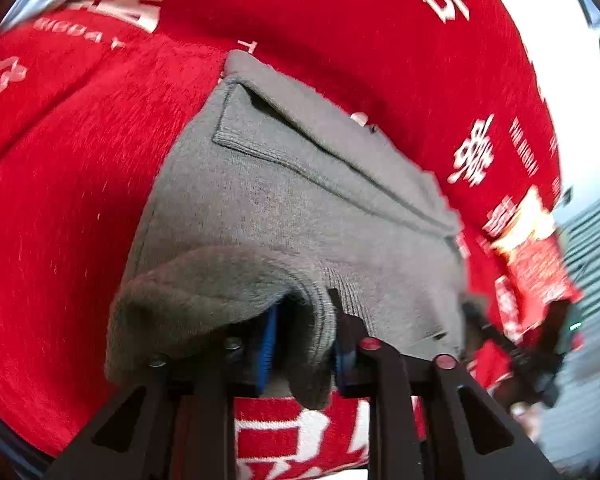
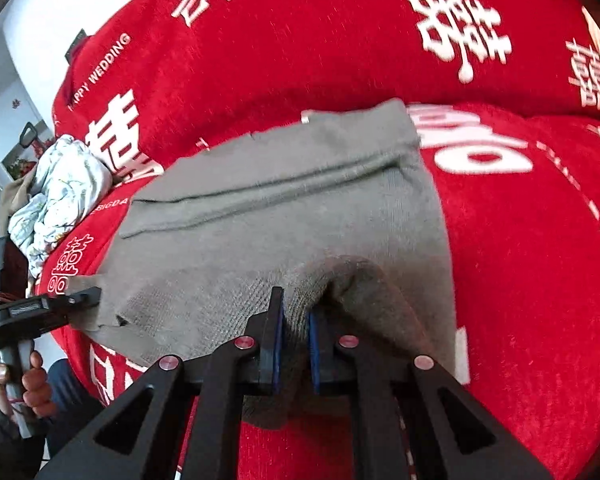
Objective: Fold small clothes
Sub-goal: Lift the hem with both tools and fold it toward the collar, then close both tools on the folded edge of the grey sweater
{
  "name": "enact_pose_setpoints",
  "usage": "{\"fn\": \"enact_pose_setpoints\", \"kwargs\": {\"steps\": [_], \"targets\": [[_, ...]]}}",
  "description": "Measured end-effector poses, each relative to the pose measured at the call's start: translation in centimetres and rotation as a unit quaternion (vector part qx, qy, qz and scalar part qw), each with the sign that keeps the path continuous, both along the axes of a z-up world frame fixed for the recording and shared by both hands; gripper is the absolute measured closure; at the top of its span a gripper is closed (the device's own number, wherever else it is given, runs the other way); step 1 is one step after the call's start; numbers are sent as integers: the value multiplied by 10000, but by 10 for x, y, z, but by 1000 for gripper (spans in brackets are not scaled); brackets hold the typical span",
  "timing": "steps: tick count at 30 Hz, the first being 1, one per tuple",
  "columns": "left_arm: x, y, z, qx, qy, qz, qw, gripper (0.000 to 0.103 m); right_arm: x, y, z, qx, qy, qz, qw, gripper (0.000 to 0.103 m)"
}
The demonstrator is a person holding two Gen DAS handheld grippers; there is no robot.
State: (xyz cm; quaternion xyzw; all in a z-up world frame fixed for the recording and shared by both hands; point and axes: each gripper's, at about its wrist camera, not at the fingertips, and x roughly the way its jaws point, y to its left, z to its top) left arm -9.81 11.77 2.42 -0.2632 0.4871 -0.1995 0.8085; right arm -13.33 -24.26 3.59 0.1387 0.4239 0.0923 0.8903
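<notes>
Currently both claws are pinching the near edge of the grey garment (image 1: 284,200), which is lying on the red blanket (image 1: 60,200) with its far part already doubled over. Left claw (image 1: 304,340) is clamping a bunched roll of knit between its blue pads; right claw (image 2: 296,340) is pressed nearly together on a thinner pinch of the same hem (image 2: 300,312). Risks as judged: the left grip is taking a thick wad, so cloth may be slipping out mid-fold; uneven lifting between the claws would be skewing the crease; dragging could be undoing the far fold (image 2: 268,184).
</notes>
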Motion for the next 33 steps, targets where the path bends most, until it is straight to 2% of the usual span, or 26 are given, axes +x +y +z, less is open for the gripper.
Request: {"fn": "enact_pose_setpoints", "kwargs": {"steps": [1,2,3,5,7,10,15,18,19,20,21,22,23,24,25,29,33], "targets": [[-4,2,-1,-93,1,-4,10000,59,-2,-3,-1,97,-8,-42,9999,84],[-7,4,0,-208,-18,-18,9998,41,-5,-5,-2,210,-15,-44,9998,74],[-11,6,2,-304,-42,14,9995,24,-7,-8,-3,332,-21,-42,9994,68],[-20,9,8,-336,-121,250,9990,7,-19,-10,-1,450,-103,-77,9989,50],[-21,9,9,-403,-127,295,9987,6,-26,-9,-2,516,-141,-36,9986,47],[-19,5,5,-520,75,278,9982,6,-29,-7,-5,672,-48,21,9977,47],[-25,-7,10,-693,21,185,9974,6,-26,1,-6,735,6,100,9972,47],[-20,-13,4,-723,65,367,9967,6,-21,4,-9,724,16,94,9973,48],[-20,-12,2,-813,33,461,9956,6,-19,3,-8,736,12,88,9972,53],[-20,-13,1,-832,15,489,9953,6,-18,3,-8,756,34,102,9971,67],[-18,-14,1,-748,58,403,9964,12,-17,3,-9,757,79,135,9970,73],[-17,-15,3,-609,50,358,9975,26,-16,3,-11,731,150,185,9970,78],[-15,-17,3,-402,38,279,9988,76,-16,3,-11,712,148,201,9972,85],[-13,-19,2,-124,115,213,9996,92,-17,2,-10,697,139,236,9972,87],[-12,-21,0,79,174,181,9997,92,-17,2,-9,692,136,250,9972,87],[-21,-18,5,-55,7,276,9996,92,-20,0,1,719,30,250,9971,87],[-30,-16,20,-102,-298,593,9977,92,-21,1,12,707,-101,294,9970,87]]}}
